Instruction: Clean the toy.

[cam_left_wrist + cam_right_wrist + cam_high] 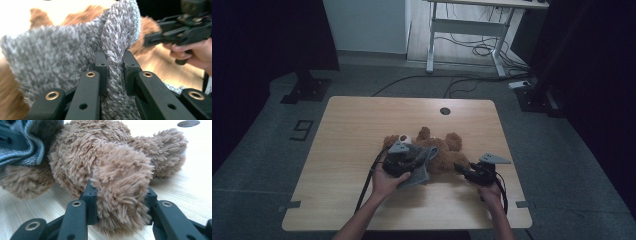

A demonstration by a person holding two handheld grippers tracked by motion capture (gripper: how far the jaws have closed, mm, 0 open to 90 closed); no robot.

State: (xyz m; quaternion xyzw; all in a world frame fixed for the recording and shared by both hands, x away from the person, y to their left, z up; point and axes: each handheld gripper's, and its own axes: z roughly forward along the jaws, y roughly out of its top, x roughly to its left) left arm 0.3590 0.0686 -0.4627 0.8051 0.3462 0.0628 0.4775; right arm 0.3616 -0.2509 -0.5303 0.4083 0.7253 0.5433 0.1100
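You've got one brown teddy bear [439, 150] lying mid-table [352, 130], one grey knit garment [424, 162] draped over its left side. Your left gripper [115, 62] pinches a fold of the garment. Your right gripper [120, 195] clamps one plush limb at the bear's near right.

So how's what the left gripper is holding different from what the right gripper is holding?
The left gripper pinches a thin fold of grey knitted cloth, while the right gripper clamps a thick, fluffy brown limb of the teddy bear. The cloth is lifted and draped over the bear; the bear lies flat on the wooden table. The left jaws stand narrower than the right. Both are soft and both are firmly gripped.
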